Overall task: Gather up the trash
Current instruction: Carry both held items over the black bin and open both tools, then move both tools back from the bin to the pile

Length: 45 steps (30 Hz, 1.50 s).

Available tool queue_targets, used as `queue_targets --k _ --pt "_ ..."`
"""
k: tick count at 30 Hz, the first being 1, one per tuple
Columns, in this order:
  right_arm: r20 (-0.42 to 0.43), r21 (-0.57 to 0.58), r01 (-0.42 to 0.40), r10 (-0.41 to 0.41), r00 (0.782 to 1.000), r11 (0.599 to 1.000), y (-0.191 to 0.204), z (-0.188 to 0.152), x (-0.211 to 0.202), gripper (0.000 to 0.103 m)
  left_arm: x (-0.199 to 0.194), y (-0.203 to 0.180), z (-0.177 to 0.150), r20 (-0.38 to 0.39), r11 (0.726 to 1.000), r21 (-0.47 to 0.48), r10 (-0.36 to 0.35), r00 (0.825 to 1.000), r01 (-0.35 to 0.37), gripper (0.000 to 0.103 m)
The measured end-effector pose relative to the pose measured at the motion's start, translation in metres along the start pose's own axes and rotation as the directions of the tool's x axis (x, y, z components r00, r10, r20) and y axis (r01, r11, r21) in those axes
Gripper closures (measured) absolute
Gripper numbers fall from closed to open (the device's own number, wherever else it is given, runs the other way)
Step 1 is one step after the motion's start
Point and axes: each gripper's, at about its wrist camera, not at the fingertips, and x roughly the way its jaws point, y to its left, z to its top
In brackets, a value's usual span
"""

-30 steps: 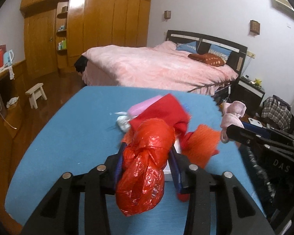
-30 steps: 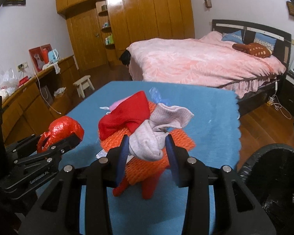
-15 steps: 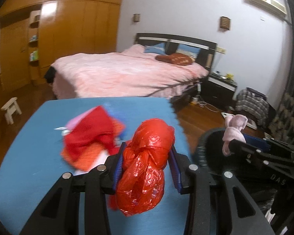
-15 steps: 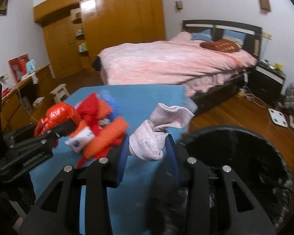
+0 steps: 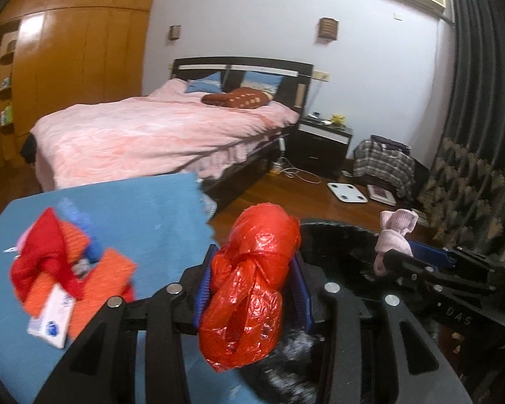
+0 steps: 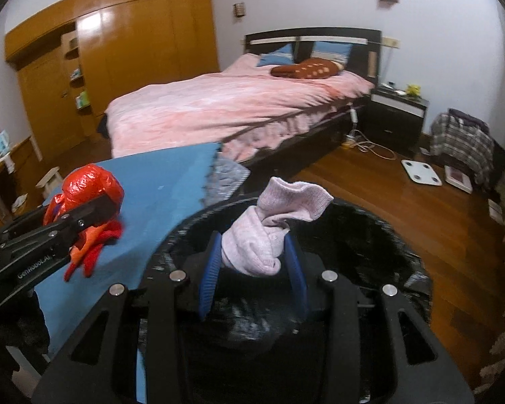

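Observation:
My left gripper [image 5: 250, 286] is shut on a knotted red plastic bag [image 5: 249, 289], held at the near left rim of a black-lined trash bin [image 5: 340, 235]. My right gripper [image 6: 252, 266] is shut on a pale pink sock [image 6: 269, 232] and hangs over the bin's dark opening [image 6: 370, 262]. From the right wrist view the red bag [image 6: 91, 185] shows at left in the other gripper. A heap of red and orange trash [image 5: 67, 269] with a small white box [image 5: 52, 316] lies on the blue table [image 5: 144, 212].
The blue table's right edge [image 6: 171, 181] meets the bin. Behind stands a bed with a pink cover [image 5: 144, 134], a dark nightstand [image 5: 323, 141] and a wooden wardrobe [image 6: 118, 50]. A white scale [image 6: 421, 171], cables and a plaid bag [image 5: 383, 165] lie on the wooden floor.
Both grippers have swung right from over the table toward the bin, each still holding its item. The trash heap has slid to the left of view and the bin has come in.

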Motion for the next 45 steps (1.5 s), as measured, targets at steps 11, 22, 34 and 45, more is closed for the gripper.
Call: queue_targets --k 11,22,34,45 --pt "-0.002 0.057 0.112 -0.112 0.994 0.992 -0.045 -0.006 -0.001 0.054 0.024 -0.033 0.007 -0.026 0.992 0.02 -0.122 0.992 0.122 0.034" --pt "0.038 0.061 0.102 -0.105 0.994 0.993 -0.026 -0.001 -0.005 0.008 0.001 0.005 0.008 0.009 1.0 -0.01 0.002 1.0 -0.002 0.008" --pt "0.039 -0.032 -0.061 0.062 0.997 0.998 0.066 0.023 0.022 0.008 -0.044 0.102 -0.01 0.023 0.962 -0.091 0.26 0.965 -0.257 0.007" --pt "0.032 -0.109 -0.169 0.174 0.984 0.98 0.147 0.044 0.061 0.008 -0.056 0.181 -0.022 0.002 0.891 -0.166 0.429 0.903 -0.423 0.01"
